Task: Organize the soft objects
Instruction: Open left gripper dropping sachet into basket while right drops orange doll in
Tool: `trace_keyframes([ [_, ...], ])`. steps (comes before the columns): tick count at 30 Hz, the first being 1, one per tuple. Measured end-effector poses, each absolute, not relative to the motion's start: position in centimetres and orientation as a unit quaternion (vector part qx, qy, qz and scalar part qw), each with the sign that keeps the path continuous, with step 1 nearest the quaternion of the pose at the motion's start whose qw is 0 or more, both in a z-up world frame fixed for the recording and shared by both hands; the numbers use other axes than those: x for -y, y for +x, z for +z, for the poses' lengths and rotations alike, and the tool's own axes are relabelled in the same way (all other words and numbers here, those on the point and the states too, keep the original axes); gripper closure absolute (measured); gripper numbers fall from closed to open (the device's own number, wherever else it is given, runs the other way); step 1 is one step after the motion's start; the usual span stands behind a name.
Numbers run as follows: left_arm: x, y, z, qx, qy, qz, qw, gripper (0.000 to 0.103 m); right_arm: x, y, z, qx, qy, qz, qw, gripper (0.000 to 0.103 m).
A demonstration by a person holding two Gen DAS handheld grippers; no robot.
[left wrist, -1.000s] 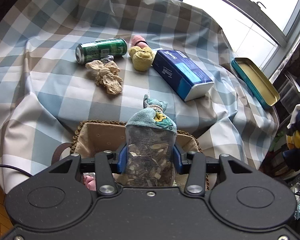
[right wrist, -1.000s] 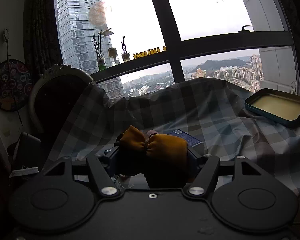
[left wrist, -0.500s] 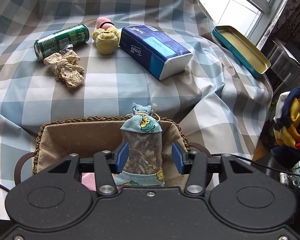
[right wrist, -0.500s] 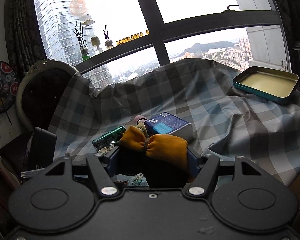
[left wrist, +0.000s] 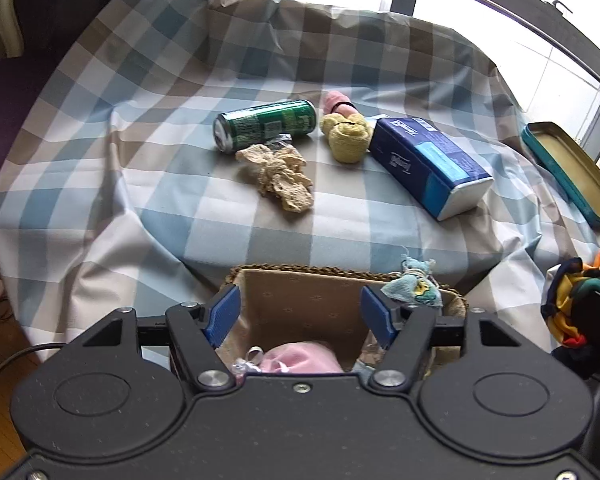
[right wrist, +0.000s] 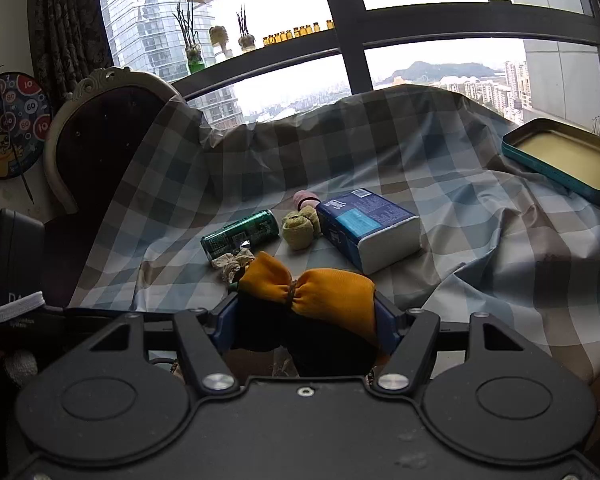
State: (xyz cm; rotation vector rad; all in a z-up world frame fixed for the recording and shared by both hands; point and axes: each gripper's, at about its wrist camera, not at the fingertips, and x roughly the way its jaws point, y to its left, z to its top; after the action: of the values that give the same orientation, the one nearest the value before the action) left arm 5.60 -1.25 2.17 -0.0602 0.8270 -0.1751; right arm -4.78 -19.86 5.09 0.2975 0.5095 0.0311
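- While the left hand-held gripper [left wrist: 300, 314] hangs at the lower middle of the left wrist view, its blue pads [left wrist: 222, 314] are seen spread moderately wide with nothing between them; the jaws have just been opening.
- Below the open jaws a lined wicker basket [left wrist: 300, 276] is seen, standing at the near edge of the worktop [left wrist: 160, 200], which is covered by a checked cloth.
- A sachet [left wrist: 414, 286] with a blue cloth top is seen leaning at the basket's right wall, just beyond the right pad; whether it touches the pad cannot be told.
- A pink pouch [left wrist: 300, 360] is seen low in the basket, partly hidden by the gripper body.
- In the middle of the left wrist view a green can [left wrist: 266, 124] lies on its side, with a beige lace piece [left wrist: 278, 176] just in front of it.
- A yellow roll [left wrist: 346, 138] is seen right of the can, touching a blue tissue pack [left wrist: 428, 162]; a pink item [left wrist: 336, 102] lies behind the roll.
- A teal tin [left wrist: 570, 172] lies open at the right edge.
- In the right wrist view the right hand-held gripper [right wrist: 306, 326] is closed on an orange bundle [right wrist: 324, 292], tied at its middle and dark underneath, held at lower centre.
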Motion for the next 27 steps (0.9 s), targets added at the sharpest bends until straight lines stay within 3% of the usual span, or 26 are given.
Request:
trace_keyframes([
  [6,0.3,4.7,1.5,-0.405,-0.02,-0.07,0.912,0.034,17.6,-1.7,4.3,-0.298,0.132,0.041,0.944,0.037],
  [14,-0.6,4.2,-0.6,-0.439,-0.016,-0.059,0.896,0.034,15.1,2.7,2.9,-0.36,0.119,0.064,0.923,0.037],
  [20,-0.9,4.1,-1.3,-0.449,-0.02,-0.059,0.891,0.034,13.4,4.5,2.7,-0.359,0.11,0.077,0.924,0.03],
  [27,-1.1,4.1,-1.4,-0.449,-0.025,-0.06,0.891,0.033,13.7,3.9,3.9,-0.337,0.114,0.07,0.932,0.03],
])
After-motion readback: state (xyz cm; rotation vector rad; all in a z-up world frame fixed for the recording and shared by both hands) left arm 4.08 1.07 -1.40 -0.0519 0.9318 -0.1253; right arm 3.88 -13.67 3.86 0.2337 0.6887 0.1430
